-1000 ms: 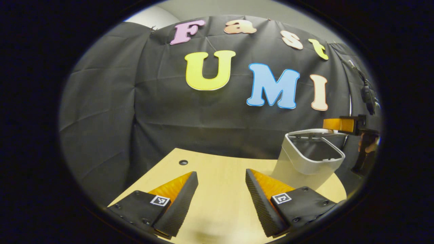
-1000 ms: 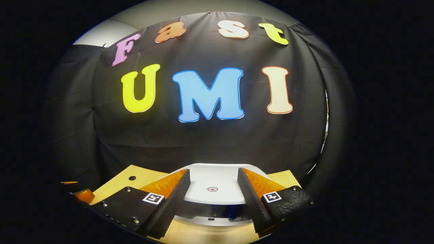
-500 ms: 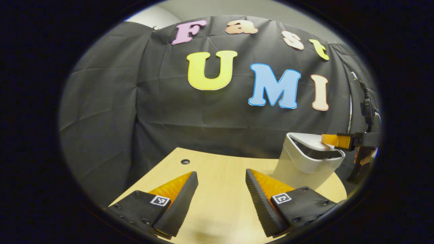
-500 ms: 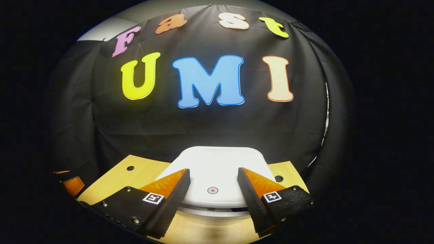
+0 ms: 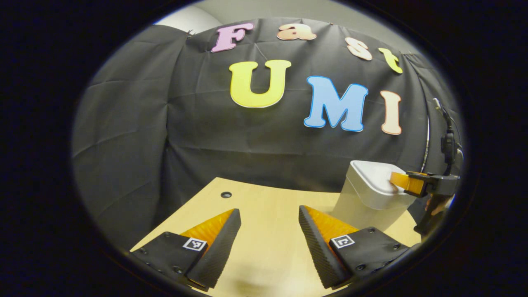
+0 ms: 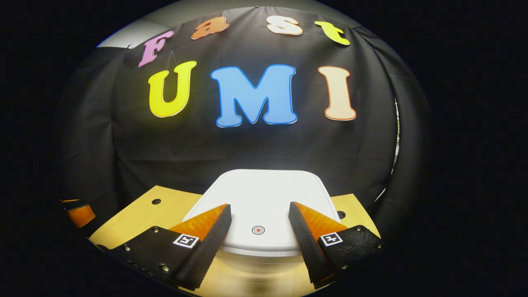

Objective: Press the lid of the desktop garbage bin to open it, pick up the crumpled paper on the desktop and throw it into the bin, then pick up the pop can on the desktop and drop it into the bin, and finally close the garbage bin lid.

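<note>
Lid (image 6: 264,198) lies flat and closed on the bin (image 5: 363,202), a pale rounded slab with a small red dot near its front edge. In the right gripper view the right gripper (image 6: 259,218) sits at six o'clock, its two fingers spread wide with nothing between them, their tips over the front part of the lid on either side of the dot; whether they touch the lid I cannot tell. Wooden table (image 6: 140,214) runs out at eight and four o'clock around the bin, with a small round hole on each side.

In the left gripper view the left gripper (image 5: 270,214) sits at six o'clock, fingers released and wide apart, holding nothing, with bare tabletop between them. The bin stands at about three to four o'clock from there, near the table's far right edge, against the black cloth wall (image 5: 255,144). At three o'clock the right gripper reaches in from the side, its tip at the lid's near edge, a hand (image 5: 435,204) gripping its handle below.
</note>
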The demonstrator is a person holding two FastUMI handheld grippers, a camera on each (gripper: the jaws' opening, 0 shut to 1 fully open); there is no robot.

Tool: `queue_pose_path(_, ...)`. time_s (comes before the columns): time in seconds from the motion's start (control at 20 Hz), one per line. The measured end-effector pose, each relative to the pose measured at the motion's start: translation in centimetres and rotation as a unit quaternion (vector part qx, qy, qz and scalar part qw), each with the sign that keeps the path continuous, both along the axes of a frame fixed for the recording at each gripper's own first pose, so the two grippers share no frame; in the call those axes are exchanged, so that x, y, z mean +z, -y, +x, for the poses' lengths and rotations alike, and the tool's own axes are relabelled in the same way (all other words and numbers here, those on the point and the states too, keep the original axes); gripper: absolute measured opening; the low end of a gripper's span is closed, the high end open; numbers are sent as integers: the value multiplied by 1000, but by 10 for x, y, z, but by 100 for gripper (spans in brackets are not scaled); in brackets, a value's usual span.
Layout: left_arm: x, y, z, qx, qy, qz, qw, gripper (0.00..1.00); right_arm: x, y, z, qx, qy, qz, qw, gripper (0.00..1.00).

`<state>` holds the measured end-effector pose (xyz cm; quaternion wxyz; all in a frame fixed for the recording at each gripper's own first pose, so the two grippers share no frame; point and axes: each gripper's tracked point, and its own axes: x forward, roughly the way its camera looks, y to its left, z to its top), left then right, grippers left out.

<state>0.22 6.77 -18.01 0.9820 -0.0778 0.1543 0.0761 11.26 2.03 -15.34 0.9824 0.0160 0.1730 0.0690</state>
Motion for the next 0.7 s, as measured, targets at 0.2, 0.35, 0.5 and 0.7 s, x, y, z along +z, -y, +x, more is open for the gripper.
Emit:
queue_pose_path(0.2,0,0,-1,1,0,0,1000,100,-4,-1,-1,0,17,-6,1000,91)
queue_pose_path(0.35,-2,-3,-2,5,0,-3,1000,100,-8,0,-2,-2,11,-1,1000,92)
queue_pose_path(0.5,-3,-4,-3,7,-1,-5,1000,100,-7,0,-3,-1,9,1,1000,92)
queue_pose_path(0.7,-2,-2,-4,7,1,-5,1000,94,-6,-1,-12,2,4,-4,1000,92)
